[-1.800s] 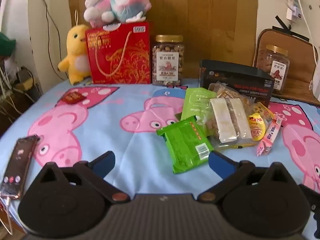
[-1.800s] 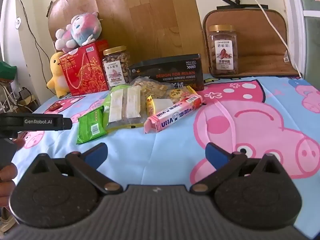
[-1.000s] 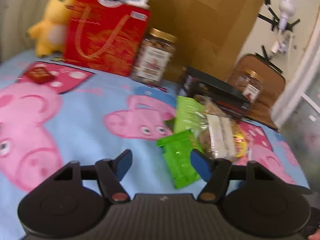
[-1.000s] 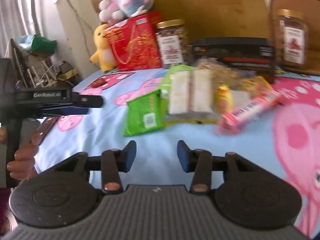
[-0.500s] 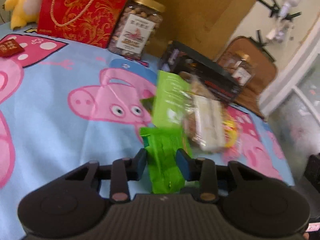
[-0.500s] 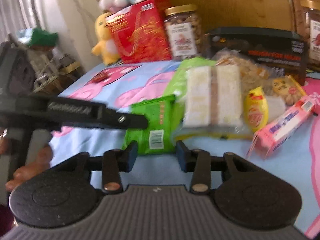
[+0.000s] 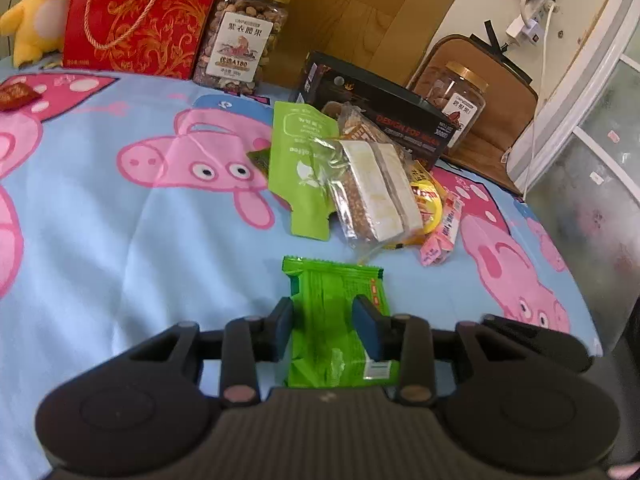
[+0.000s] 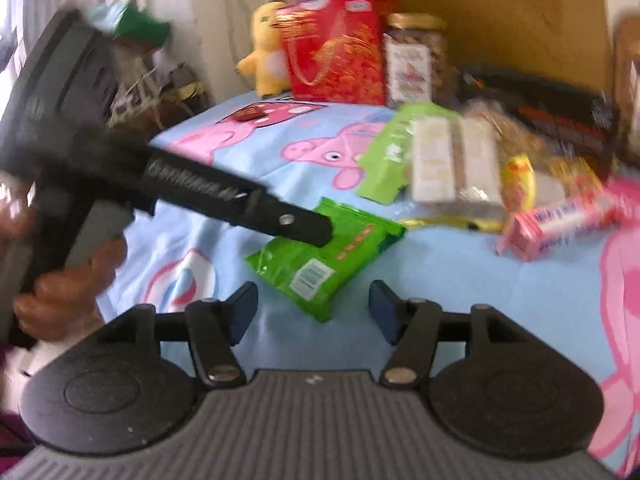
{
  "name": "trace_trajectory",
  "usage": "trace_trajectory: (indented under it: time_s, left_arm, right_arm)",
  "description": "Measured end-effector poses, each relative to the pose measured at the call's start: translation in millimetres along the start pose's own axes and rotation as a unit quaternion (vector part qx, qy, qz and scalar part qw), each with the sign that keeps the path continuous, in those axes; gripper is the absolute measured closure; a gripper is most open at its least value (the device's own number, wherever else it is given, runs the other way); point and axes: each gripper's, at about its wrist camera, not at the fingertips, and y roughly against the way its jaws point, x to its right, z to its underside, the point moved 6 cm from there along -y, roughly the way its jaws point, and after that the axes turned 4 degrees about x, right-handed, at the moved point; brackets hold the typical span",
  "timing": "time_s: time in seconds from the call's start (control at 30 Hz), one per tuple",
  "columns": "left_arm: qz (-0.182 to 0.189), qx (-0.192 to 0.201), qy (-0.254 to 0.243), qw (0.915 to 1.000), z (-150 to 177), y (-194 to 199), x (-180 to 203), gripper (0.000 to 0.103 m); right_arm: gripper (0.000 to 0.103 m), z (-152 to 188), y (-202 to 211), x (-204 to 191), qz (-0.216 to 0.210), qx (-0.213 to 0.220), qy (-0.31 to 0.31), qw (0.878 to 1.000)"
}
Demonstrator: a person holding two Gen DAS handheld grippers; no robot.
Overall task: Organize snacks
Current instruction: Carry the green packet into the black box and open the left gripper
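Observation:
A bright green snack packet (image 7: 340,320) lies on the pig-print cloth between the fingers of my left gripper (image 7: 326,330), which is shut on it. In the right wrist view the packet (image 8: 320,256) sits in front of my right gripper (image 8: 312,312), which is open and empty just short of it, while the left gripper (image 8: 276,216) reaches over it from the left. Behind lie a light green pouch (image 7: 302,172), a clear bag of bars (image 7: 372,188), a yellow packet (image 7: 428,200) and a pink box (image 8: 560,220).
At the back stand a red gift box (image 7: 136,16), a nut jar (image 7: 244,36), a black box (image 7: 380,116), a second jar (image 7: 456,96) and a yellow plush (image 7: 32,24). A small red packet (image 7: 14,96) lies far left. The bed edge (image 7: 580,280) drops off at right.
My left gripper moved forward and down and closed on the green packet, which now lies apart from the pile. My right gripper moved left toward the packet and opened wider.

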Motion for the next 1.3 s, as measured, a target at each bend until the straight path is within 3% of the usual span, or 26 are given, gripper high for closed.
trace_trajectory:
  time_s: [0.1, 0.23, 0.4, 0.53, 0.73, 0.83, 0.9, 1.1, 1.3]
  left_arm:
    - [-0.022, 0.01, -0.01, 0.9997, 0, 5, 6, 0.07]
    - [-0.007, 0.038, -0.036, 0.9986, -22, 23, 28, 0.071]
    - [0.01, 0.084, -0.104, 0.9909, -81, 24, 82, 0.07]
    - [0.025, 0.095, -0.131, 0.9865, -139, -22, 113, 0.07]
    - [0.052, 0.048, -0.085, 0.9939, -209, -121, 118, 0.07]
    - [0.046, 0.037, -0.067, 0.9961, -222, -160, 113, 0.07]
    - [0.035, 0.03, -0.06, 0.9971, -226, -177, 108, 0.071]
    - [-0.015, 0.028, -0.066, 0.9973, -225, -185, 79, 0.068]
    - [-0.037, 0.041, -0.06, 0.9967, -221, -166, 46, 0.068]
  right_arm:
    - [0.047, 4, -8, -11, 0.034, 0.025, 0.066, 0.997]
    - [0.054, -10, 13, -1, 0.031, 0.057, 0.046, 0.997]
    - [0.054, -54, 47, 29, 0.059, 0.127, 0.05, 0.989]
    - [0.054, -101, 48, 86, 0.091, 0.154, 0.047, 0.983]
    - [0.054, -143, 21, 187, 0.111, 0.128, -0.008, 0.986]
    - [0.054, -157, -4, 238, 0.099, 0.104, -0.047, 0.989]
    - [0.054, -148, -11, 250, 0.092, 0.091, -0.06, 0.99]
    - [0.053, -152, -30, 277, 0.091, 0.074, -0.068, 0.991]
    - [0.054, -151, -25, 282, 0.098, 0.08, -0.098, 0.987]
